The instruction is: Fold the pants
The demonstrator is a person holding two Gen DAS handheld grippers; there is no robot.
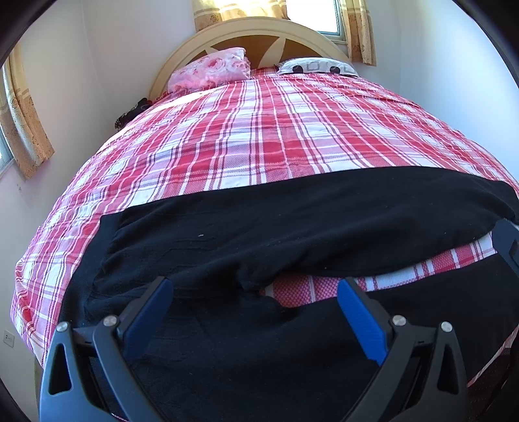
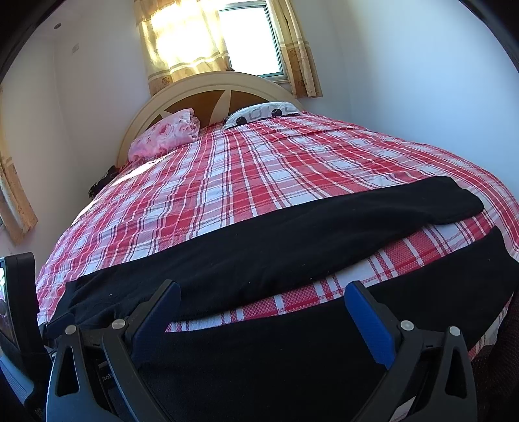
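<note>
Across near end of plaid bed (image 1: 259, 136): black pants (image 1: 292, 211) spread flat, legs splayed apart, sheet showing between. Left tongs (image 1: 254, 300) and right tongs (image 2: 262, 303) both released, hovering over near leg, grasping nothing. Best to pinch near leg's edge at both ends, lift evenly, lay onto far leg, seams matched.

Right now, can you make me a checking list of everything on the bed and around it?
Surface: bed with a red and white plaid sheet, smooth.
Job's things: black pants spread across the near end, the two legs apart with a strip of sheet between them; not folded yet.
Clutter: pink flowery pillow and grey patterned pillow by the headboard; something dark at the bed's left edge, too small to tell.
Grippers: left hand-held gripper open above the pants, holding nothing; right hand-held gripper open too.
Cables: nothing seen.
Surroundings: white walls, window with yellow curtains.
</note>
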